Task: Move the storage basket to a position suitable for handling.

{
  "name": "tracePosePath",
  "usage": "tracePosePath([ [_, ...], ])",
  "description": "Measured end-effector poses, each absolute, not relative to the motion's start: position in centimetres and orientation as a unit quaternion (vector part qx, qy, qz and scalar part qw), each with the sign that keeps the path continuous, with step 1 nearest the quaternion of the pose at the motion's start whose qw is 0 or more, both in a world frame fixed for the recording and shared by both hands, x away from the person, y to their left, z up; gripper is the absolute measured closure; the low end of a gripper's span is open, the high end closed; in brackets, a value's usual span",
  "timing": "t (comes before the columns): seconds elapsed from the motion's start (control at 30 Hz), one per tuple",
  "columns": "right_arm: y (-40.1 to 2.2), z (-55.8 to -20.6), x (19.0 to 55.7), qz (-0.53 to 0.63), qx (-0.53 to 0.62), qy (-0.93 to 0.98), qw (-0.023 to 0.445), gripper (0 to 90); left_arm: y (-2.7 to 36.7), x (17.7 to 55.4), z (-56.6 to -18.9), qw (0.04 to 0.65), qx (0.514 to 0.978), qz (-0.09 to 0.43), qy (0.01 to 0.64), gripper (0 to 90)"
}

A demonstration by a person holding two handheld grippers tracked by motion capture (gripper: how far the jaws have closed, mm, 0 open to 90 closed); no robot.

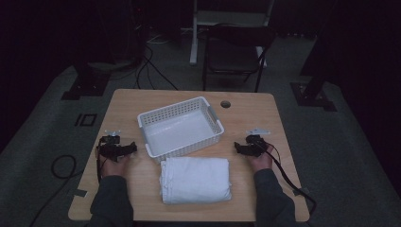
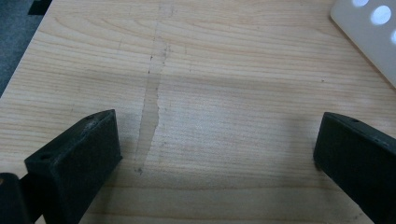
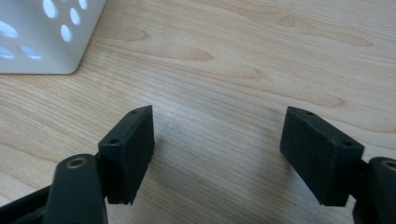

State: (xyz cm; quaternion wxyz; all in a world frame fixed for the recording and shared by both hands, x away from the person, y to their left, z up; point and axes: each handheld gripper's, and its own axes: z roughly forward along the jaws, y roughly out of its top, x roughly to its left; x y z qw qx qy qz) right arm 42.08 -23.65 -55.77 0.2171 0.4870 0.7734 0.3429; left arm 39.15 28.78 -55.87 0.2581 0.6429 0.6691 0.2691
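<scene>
Towel [image 1: 195,179], white and folded into a thick rectangle, lies near the front edge of the wooden surface [image 1: 246,118], at about six o'clock from the white perforated basket [image 1: 180,127], whose near wall it sits just beside. In the high view the basket stands slightly askew at the middle of the surface, and a small round hole [image 1: 225,103] in the wood lies at roughly two o'clock from it. At nine o'clock of the towel the left gripper [image 1: 131,149] rests low over the wood in the person's left hand [image 1: 112,165]; its fingers [image 2: 79,158] are released, spread wide with only bare wood grain between them, and a corner of the basket [image 2: 369,32] shows at the one o'clock edge of the left gripper view. At three o'clock of the towel the right gripper [image 1: 239,148] is held by the right hand [image 1: 261,161], a cable [image 1: 288,182] trailing back along the sleeve. Its fingers [image 3: 128,154] are also released, apart over bare wood, with the basket's corner [image 3: 46,32] at eleven o'clock in the right gripper view.
</scene>
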Motion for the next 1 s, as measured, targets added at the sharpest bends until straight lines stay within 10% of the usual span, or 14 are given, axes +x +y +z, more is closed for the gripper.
tracePosePath([
  [0.47,-23.4,-55.7,42.2,0.339,0.480,0.781,0.210,20.6,28.7,39.3,-55.9,0.257,0.642,0.270,0.670,0.3],
  [1.0,-21.5,-54.4,41.9,0.349,0.465,0.788,0.202,47.0,28.9,38.9,-55.5,0.262,0.643,0.272,0.667,16.3],
])
